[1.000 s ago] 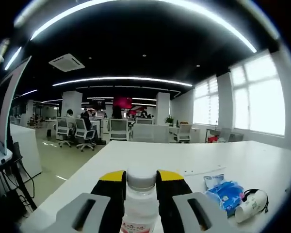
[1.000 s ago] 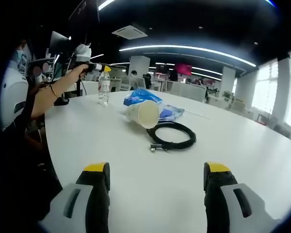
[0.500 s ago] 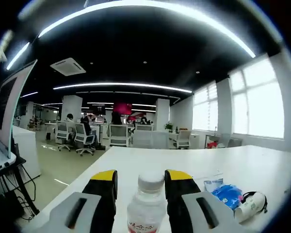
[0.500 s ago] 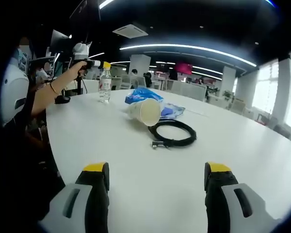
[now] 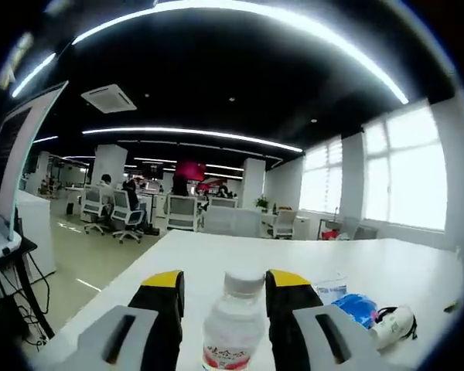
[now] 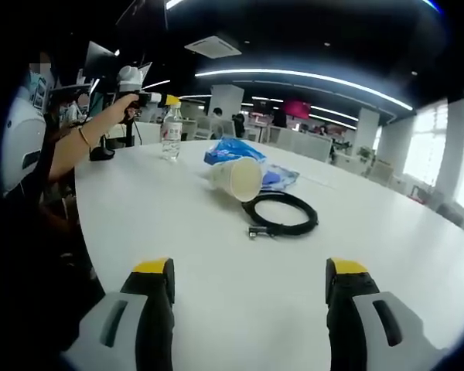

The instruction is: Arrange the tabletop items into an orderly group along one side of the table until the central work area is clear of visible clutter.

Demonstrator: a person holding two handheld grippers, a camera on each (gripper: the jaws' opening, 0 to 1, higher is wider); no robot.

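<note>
In the left gripper view, the left gripper is seen with its yellow-tipped jaws parted on either side of a water bottle, a narrow gap showing on each side of the white cap, so the bottle is not clamped. The bottle stands upright near the edge of the white table. To the right of it, a blue packet and a paper cup lying on its side are found close together. In the right gripper view, a person's hand is seen at the far left holding the left gripper just beside the upright bottle. Further right, the blue packet lies behind the tipped cup, and a coiled black cable is laid just beside the cup. The right gripper is held wide open above bare tabletop, with nothing between its jaws.
</note>
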